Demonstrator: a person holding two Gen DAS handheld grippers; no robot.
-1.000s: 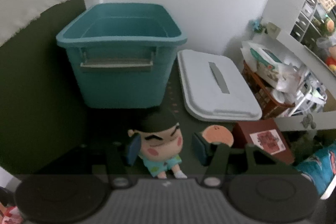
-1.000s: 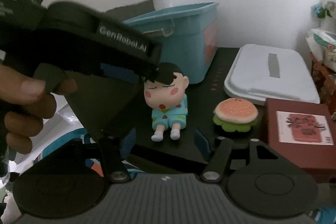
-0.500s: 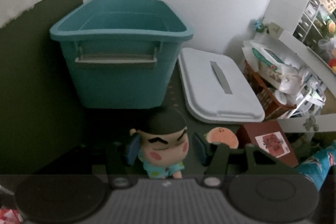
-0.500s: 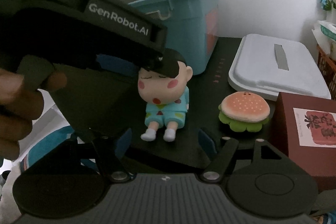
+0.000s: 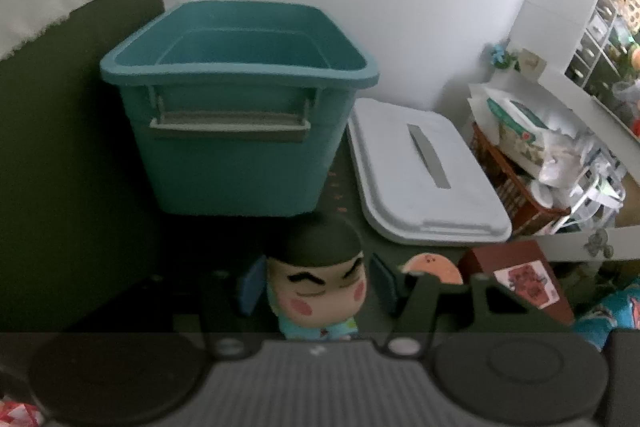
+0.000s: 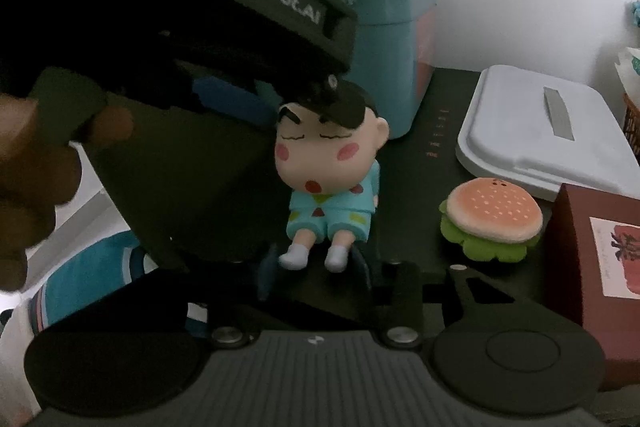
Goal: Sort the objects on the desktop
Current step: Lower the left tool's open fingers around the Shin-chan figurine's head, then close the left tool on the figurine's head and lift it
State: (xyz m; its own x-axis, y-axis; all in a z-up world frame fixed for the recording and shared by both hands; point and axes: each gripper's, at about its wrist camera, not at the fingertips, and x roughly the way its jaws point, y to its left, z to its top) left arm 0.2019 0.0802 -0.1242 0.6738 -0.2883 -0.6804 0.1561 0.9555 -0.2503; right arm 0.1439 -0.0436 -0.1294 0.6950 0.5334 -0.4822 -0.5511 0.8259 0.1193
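At the lower centre of the left wrist view, the doll [image 5: 316, 283] sits on the dark desk in front of the teal bin [image 5: 240, 107], its head between the spread, opening pads of the left gripper [image 5: 316, 287]. The right gripper [image 6: 316, 267] is closing around the doll's feet, not yet touching. Better to let one tool grip squarely at the head, then lift clear of the burger toy [image 6: 492, 223].

Smooth teal plastic bin [image 5: 240, 131], matt white plastic lid [image 5: 424, 179], glossy figurine [image 6: 328, 171], plush burger [image 6: 492, 219]
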